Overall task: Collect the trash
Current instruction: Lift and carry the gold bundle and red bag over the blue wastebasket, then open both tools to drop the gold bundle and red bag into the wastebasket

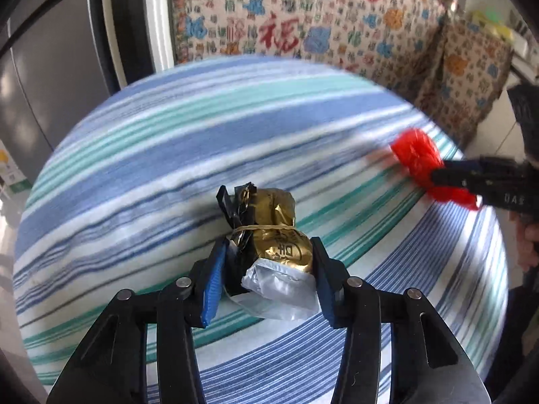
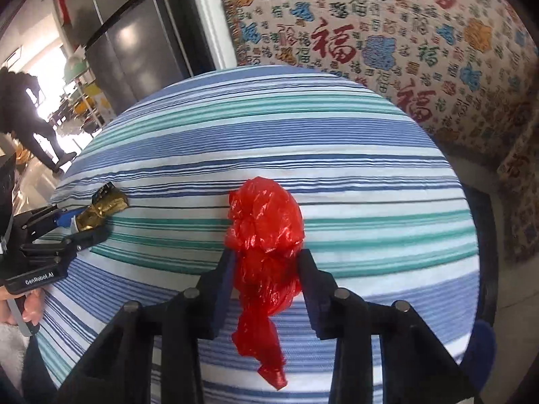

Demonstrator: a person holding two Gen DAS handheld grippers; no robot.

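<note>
Trash fills both our grippers. In the left wrist view, our left gripper is closed on a crumpled gold wrapper; its blue-padded fingers press the bundle from either side; black foil sticks out at the far end, a thin band circles the middle, and a silvery-white flap hangs at the near end; the wrapper sits low over the striped tablecloth, though we cannot tell whether it touches the cloth; far to the right, blurred, our right gripper clamps a red plastic bag; behind the table stands a sofa covered in cloth printed with red and blue characters.

In the right wrist view, our right gripper is closed on the red plastic bag; the bag's bunched head bulges beyond the fingertips and a twisted tail dangles toward the camera; the striped tablecloth spreads beneath; at the left edge our left gripper holds the gold wrapper, well apart from the bag; a grey refrigerator stands behind, and a person in dark clothes bends in the bright background.
</note>
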